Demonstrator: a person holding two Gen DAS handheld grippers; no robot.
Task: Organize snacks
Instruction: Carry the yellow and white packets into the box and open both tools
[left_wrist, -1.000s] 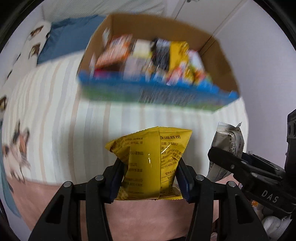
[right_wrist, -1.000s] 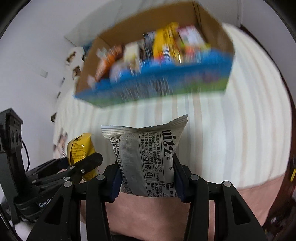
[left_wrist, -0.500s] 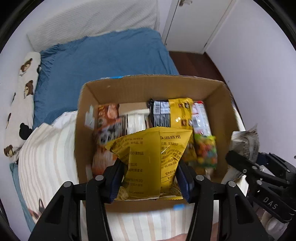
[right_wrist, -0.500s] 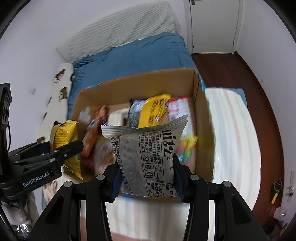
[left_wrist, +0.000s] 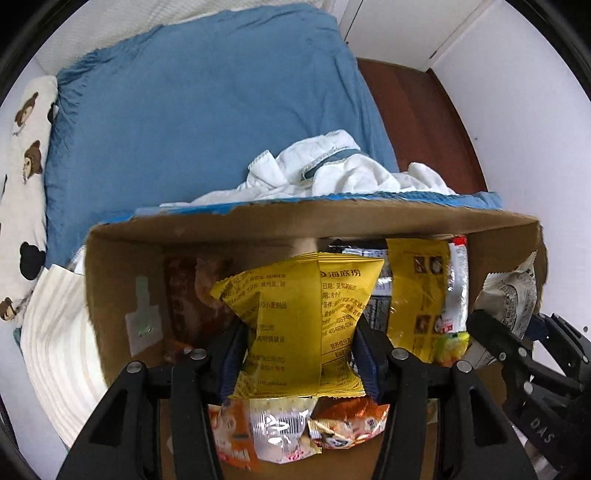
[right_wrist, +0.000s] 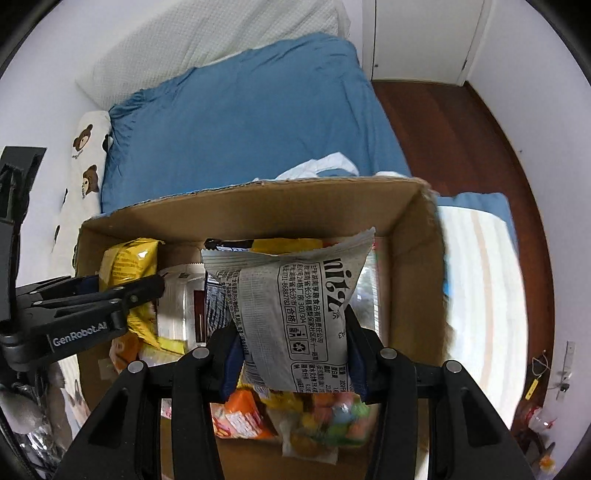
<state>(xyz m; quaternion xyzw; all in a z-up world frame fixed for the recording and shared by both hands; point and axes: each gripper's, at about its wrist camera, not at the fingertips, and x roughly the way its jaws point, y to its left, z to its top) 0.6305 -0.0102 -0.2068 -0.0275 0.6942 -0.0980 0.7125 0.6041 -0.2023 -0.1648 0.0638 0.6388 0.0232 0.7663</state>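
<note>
My left gripper (left_wrist: 299, 354) is shut on a yellow snack bag (left_wrist: 295, 317) and holds it over the open cardboard box (left_wrist: 314, 221). My right gripper (right_wrist: 291, 350) is shut on a grey snack bag (right_wrist: 295, 306) and holds it over the same box (right_wrist: 417, 258), to the right of the left one. The right gripper and grey bag also show at the right of the left wrist view (left_wrist: 506, 306). The left gripper with the yellow bag shows at the left of the right wrist view (right_wrist: 125, 273). Several snack packs (left_wrist: 295, 428) lie and stand inside the box.
The box sits on a striped cloth (left_wrist: 59, 350) on a bed with a blue sheet (left_wrist: 207, 110). A crumpled white cloth (left_wrist: 332, 170) lies behind the box. A bear-print pillow (left_wrist: 26, 147) is at the left. Wooden floor (right_wrist: 461, 140) lies to the right.
Both grippers have moved forward and down over the box with their bags. The box now fills the lower half of both views and its snacks lie right under the fingers.
</note>
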